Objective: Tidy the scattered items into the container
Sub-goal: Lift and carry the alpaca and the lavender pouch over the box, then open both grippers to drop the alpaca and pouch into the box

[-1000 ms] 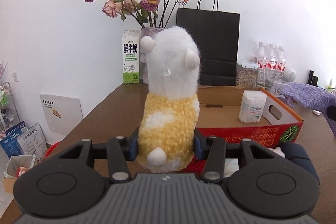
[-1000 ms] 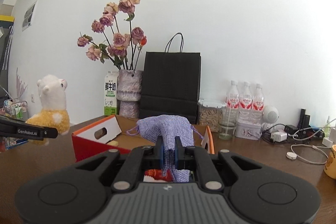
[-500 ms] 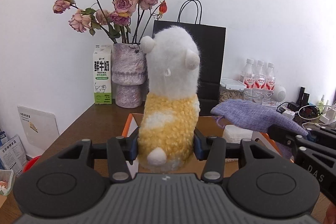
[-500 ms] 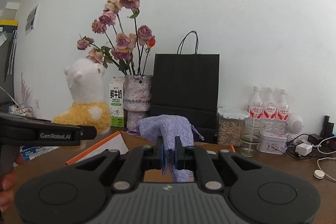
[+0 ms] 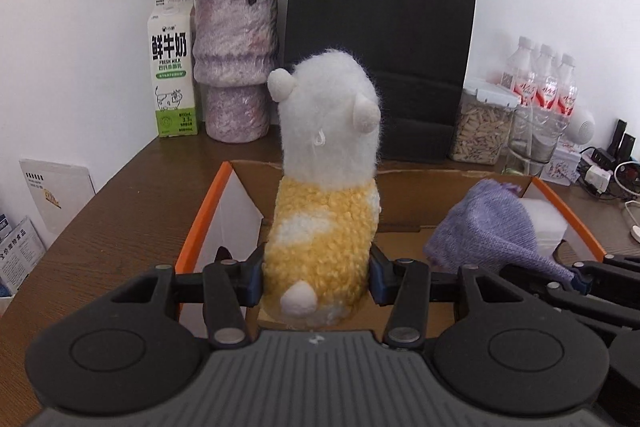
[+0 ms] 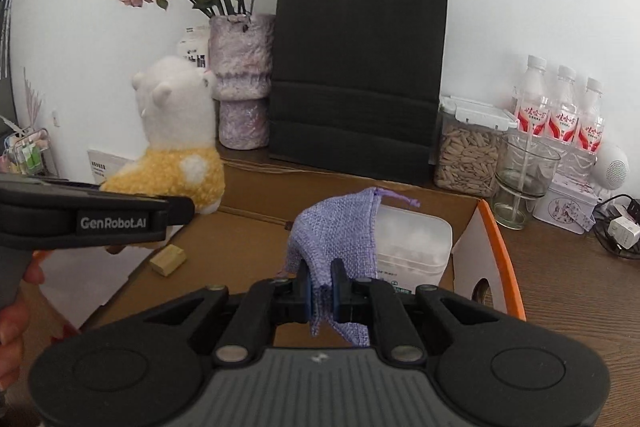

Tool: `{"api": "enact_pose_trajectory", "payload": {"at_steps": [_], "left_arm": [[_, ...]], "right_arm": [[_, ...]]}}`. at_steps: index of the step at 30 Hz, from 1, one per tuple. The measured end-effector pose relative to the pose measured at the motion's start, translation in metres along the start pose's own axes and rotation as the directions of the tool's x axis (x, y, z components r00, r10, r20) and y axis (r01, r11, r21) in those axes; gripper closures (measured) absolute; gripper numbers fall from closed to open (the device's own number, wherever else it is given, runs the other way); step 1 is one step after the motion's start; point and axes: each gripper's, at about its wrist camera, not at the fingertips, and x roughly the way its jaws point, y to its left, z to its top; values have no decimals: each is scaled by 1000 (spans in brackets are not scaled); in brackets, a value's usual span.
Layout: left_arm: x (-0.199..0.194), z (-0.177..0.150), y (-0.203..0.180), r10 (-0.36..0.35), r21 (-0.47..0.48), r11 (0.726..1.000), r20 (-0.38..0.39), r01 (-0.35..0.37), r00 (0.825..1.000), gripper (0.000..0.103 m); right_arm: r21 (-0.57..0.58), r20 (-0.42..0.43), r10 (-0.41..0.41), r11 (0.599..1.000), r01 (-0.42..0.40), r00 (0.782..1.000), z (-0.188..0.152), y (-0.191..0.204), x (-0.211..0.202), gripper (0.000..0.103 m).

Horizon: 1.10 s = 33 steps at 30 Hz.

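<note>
My left gripper (image 5: 316, 277) is shut on a plush alpaca (image 5: 326, 195) with a white head and yellow body, held upright above the open cardboard box (image 5: 204, 215) with orange edges. My right gripper (image 6: 321, 289) is shut on a purple knitted pouch (image 6: 338, 231), which hangs over the box (image 6: 498, 255) interior. The pouch (image 5: 486, 231) shows at the right of the left wrist view, and the alpaca (image 6: 176, 155) at the left of the right wrist view. Inside the box lie a white plastic container (image 6: 412, 239) and a small wooden block (image 6: 168, 259).
Behind the box stand a black paper bag (image 6: 360, 75), a vase of dried roses (image 6: 240, 83), a milk carton (image 5: 172, 67), a seed jar (image 6: 468, 151), a glass (image 6: 524, 175) and water bottles (image 6: 560, 107). Cables (image 6: 616, 223) lie at the right. A hand (image 6: 12, 311) grips the left tool.
Both grippers have moved in over the box and tilted down. The alpaca and the pouch stay gripped and now hang above the box's inside.
</note>
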Motion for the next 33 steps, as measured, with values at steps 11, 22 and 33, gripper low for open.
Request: {"api": "enact_pose_trajectory", "payload": {"at_steps": [11, 22, 33], "left_arm": [[22, -16, -8, 59, 68, 996, -71, -54, 996, 54], [19, -17, -15, 88, 111, 990, -33, -84, 996, 43], [5, -15, -21, 148, 130, 979, 67, -156, 987, 0]], "right_arm": [[1, -24, -39, 999, 39, 999, -8, -7, 7, 95], [14, -29, -24, 1000, 24, 999, -7, -7, 6, 79], [8, -65, -7, 1000, 8, 998, -1, -4, -2, 5]]}}
